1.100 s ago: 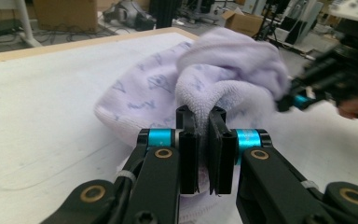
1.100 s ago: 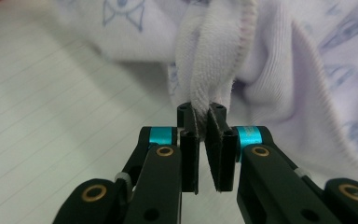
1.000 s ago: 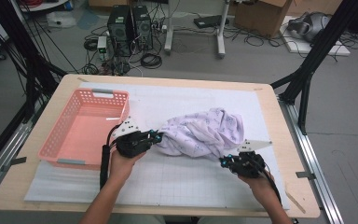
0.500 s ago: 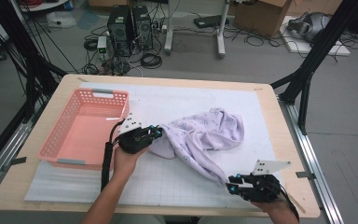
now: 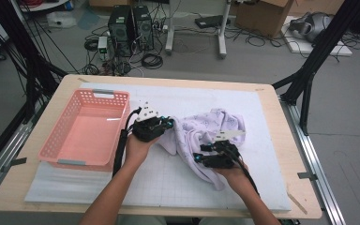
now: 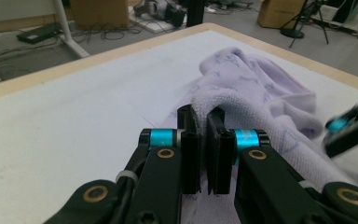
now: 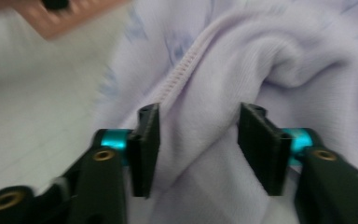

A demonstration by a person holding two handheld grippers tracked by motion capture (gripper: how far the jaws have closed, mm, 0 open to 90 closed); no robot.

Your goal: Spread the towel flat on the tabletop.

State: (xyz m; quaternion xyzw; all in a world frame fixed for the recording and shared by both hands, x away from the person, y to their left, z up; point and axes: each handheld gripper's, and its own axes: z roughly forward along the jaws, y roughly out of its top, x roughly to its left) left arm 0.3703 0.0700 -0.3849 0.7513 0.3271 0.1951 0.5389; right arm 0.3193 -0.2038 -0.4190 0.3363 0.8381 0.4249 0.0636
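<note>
While left claw pinches garment, mat bare beyond

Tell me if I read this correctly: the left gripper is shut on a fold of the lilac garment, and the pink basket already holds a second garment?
Not quite. The left gripper is shut on a fold of the lilac garment, but the pink basket holds nothing; the high view shows its bare bottom.

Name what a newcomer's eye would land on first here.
A crumpled lilac garment lies mid-table on the white mat. The left gripper is pinched shut on a fold of it, and the right gripper stands open over its lower part. An empty pink basket sits at the left.
</note>
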